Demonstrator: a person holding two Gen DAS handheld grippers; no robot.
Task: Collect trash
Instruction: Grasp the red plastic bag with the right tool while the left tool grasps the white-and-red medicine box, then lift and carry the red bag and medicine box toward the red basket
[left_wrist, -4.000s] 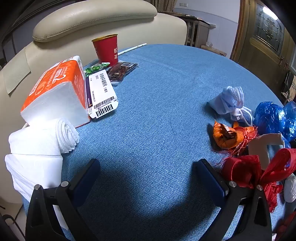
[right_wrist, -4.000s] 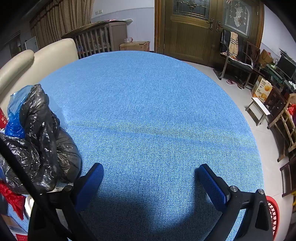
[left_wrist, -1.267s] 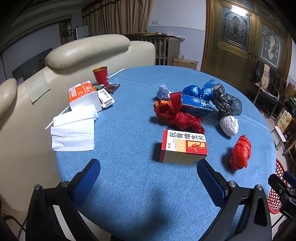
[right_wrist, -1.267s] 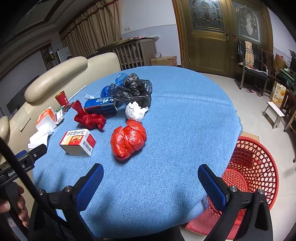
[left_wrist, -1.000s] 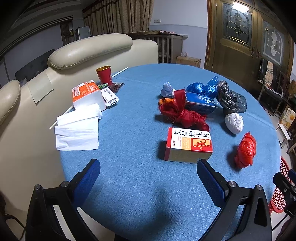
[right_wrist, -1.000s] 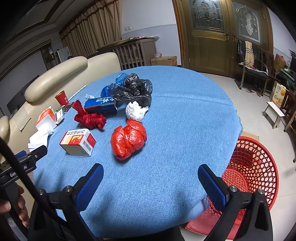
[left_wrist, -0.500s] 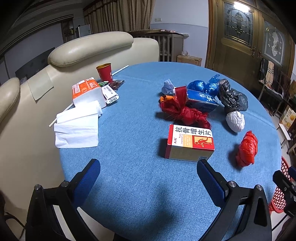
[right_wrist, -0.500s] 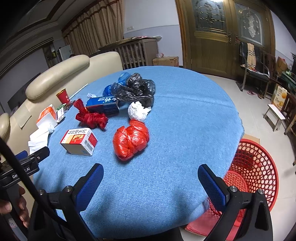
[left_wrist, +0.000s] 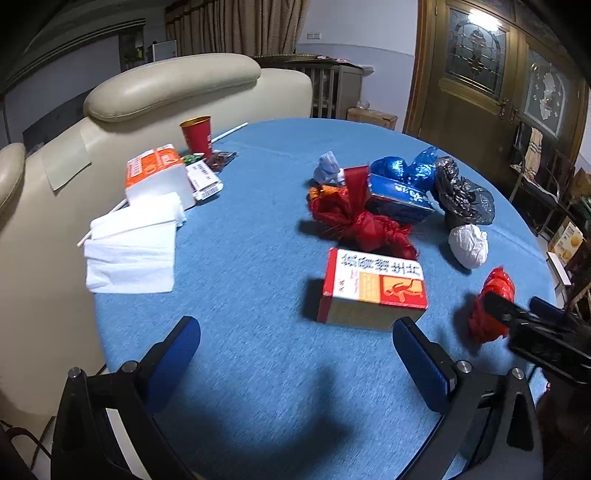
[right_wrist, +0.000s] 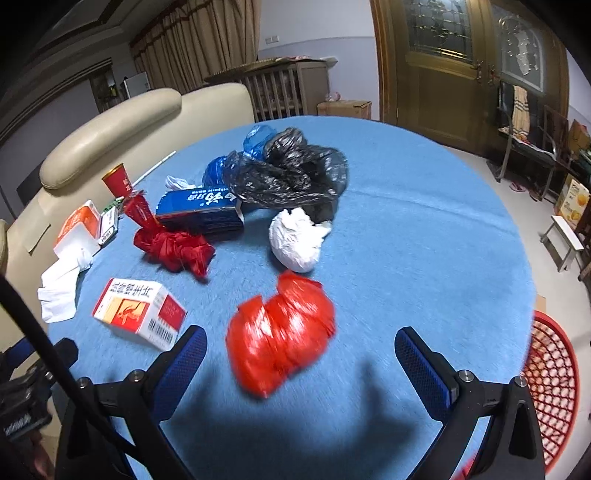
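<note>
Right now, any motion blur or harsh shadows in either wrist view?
Right wrist view: the red bag and the medicine box are smeared by motion; a dark tool shadow falls on the tablecloth at the bottom. Left wrist view: mild blur on the box's print, similar shadow below; fisheye bends the door frames in both.

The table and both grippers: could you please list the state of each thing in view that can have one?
Left gripper: open, empty.
Right gripper: open, empty, facing the red bag.
Red bag: tied shut, lying on the table.
White bag: bunched, closed.
Black bag: crumpled, slack.
Medicine box: closed, lying flat.
Red cup: upright.
Tissue pack: opened, tissues pulled out beside it.
Red basket: on the floor, beside the table.
</note>
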